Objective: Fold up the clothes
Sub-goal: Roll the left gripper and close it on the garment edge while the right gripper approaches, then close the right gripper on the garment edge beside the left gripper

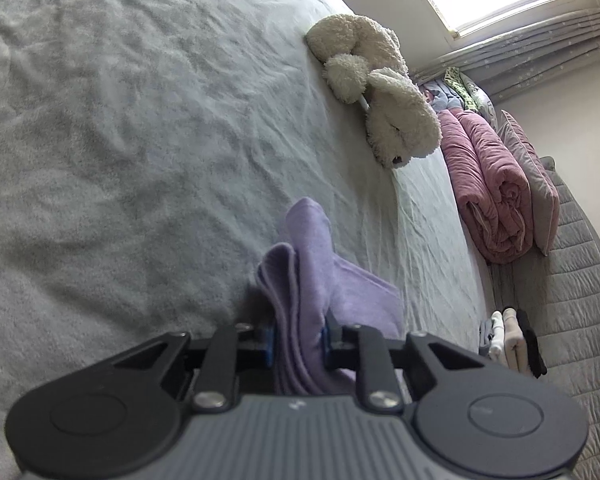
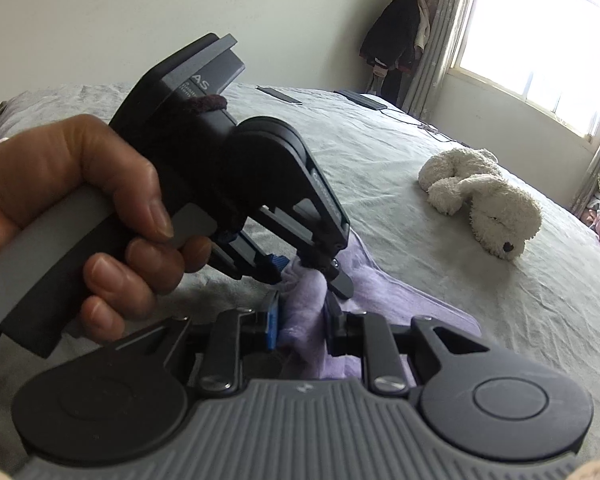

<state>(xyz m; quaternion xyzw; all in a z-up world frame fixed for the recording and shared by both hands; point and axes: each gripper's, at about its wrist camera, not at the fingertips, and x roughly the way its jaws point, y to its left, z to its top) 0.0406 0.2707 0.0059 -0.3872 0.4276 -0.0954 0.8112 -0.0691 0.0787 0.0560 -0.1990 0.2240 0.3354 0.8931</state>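
holding the purple cloth (image 1: pixel 300 280) in both grippers at once here. left gripper (image 1: pixel 298 340) is clamped on a bunched wad of several layers, and the right gripper (image 2: pixel 300 330) is pinching the same cloth just beside it, so close the two tools nearly touch in the right view. the hand (image 2: pixel 76 216) squeezing the left tool's handle fills the left side of that view.

the cloth is partly lifted at the pinch and the rest trails down flat onto the bed (image 1: pixel 120 140), spreading right of the grippers. can't tell which garment it is or which part is gripped. my guess is it's mid-fold, but this would look the same whether the piece is getting picked up to spread out or a half-done fold is being carried over, so i won't call it.

to do this well imo: keep both pinches tight so no layer slips out, move the two tools together, and keep the trailing part from dragging into a twist. watch the tools don't knock each other.

beyond the cloth there's plenty of bare sheet. farther off, a plush dog (image 2: pixel 484 200) lies on the sheet, well apart, not really in the way. past the bed's edge sit a rolled pink quilt (image 1: pixel 488 184) and a small stack (image 1: pixel 512 340) of folded stuff. flat dark things (image 2: pixel 280 94) lie at the far side, near the window (image 2: pixel 540 48).
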